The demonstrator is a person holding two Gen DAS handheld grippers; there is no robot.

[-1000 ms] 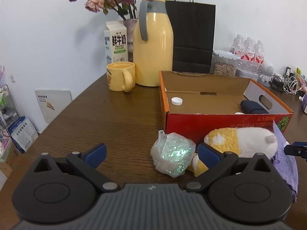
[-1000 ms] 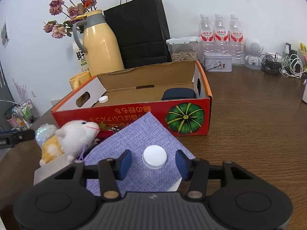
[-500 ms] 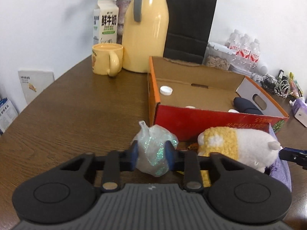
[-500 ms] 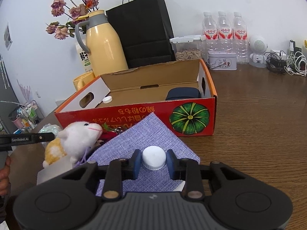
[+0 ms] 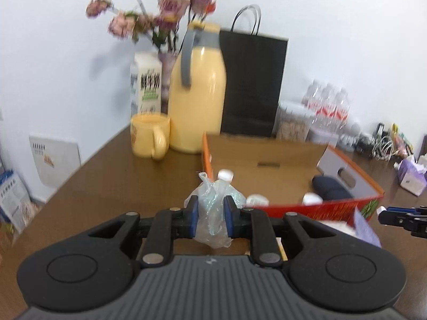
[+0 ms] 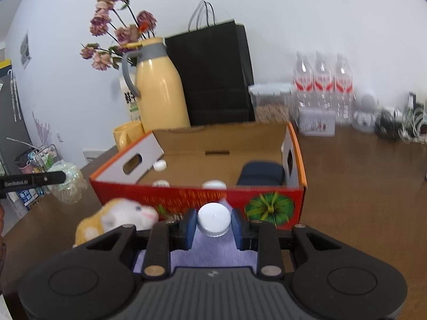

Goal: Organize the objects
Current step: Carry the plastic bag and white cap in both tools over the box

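Observation:
My left gripper is shut on a glittery clear plastic bag and holds it above the table, just in front of the red cardboard box. My right gripper is shut on a white bottle cap, lifted over the purple cloth at the box's front wall. The box holds several white caps and a dark blue pouch. A yellow-and-white plush toy lies by the box front. The bag also shows in the right wrist view.
Behind the box stand a yellow thermos, a yellow mug, a milk carton, flowers, a black paper bag, water bottles, a tin and cables. A tissue pack lies at the right.
Both grippers have risen from the table with their loads, the left with the bag, the right with the cap, and moved toward the box. One second ago both were open.

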